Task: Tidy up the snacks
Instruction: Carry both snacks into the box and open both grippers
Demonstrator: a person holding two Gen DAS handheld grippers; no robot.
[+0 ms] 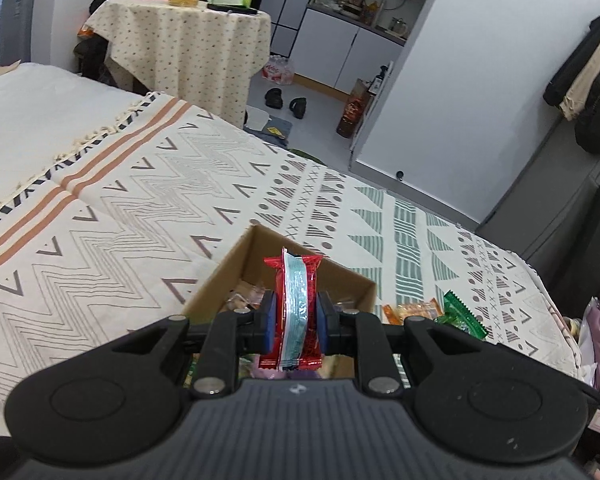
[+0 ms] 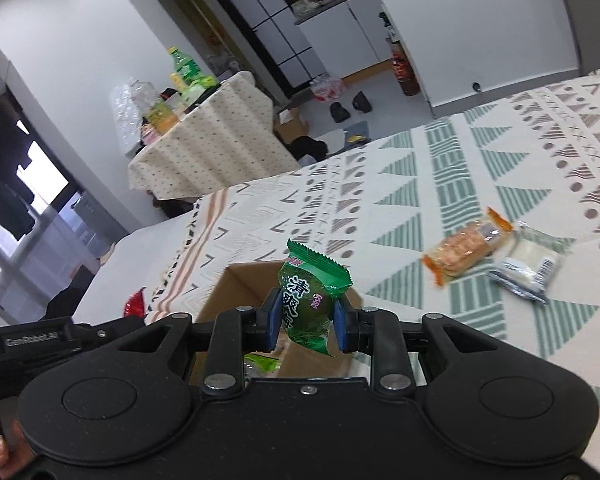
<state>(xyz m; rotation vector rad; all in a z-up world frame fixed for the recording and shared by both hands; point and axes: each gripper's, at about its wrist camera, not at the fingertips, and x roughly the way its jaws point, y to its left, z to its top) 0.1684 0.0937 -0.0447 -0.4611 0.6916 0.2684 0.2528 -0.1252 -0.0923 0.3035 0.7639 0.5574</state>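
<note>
My left gripper (image 1: 295, 320) is shut on a red snack packet (image 1: 295, 312) with a pale blue seam, held upright above the open cardboard box (image 1: 236, 264), which has several wrapped snacks inside. My right gripper (image 2: 306, 322) is shut on a green snack packet (image 2: 310, 304) with white characters, held over the same cardboard box (image 2: 236, 284). On the patterned bedspread lie an orange cracker packet (image 2: 466, 246) and a white packet (image 2: 528, 262), to the right of the box. The orange packet (image 1: 414, 311) and a green packet (image 1: 462, 314) also show in the left wrist view.
The patterned bedspread (image 1: 120, 208) covers a bed with open cloth to the left and beyond the box. A cloth-covered side table (image 1: 188, 40) with bottles stands past the bed. Slippers (image 1: 286, 102) lie on the floor. The other gripper's body (image 2: 40, 340) and a red packet tip (image 2: 136, 302) show at left.
</note>
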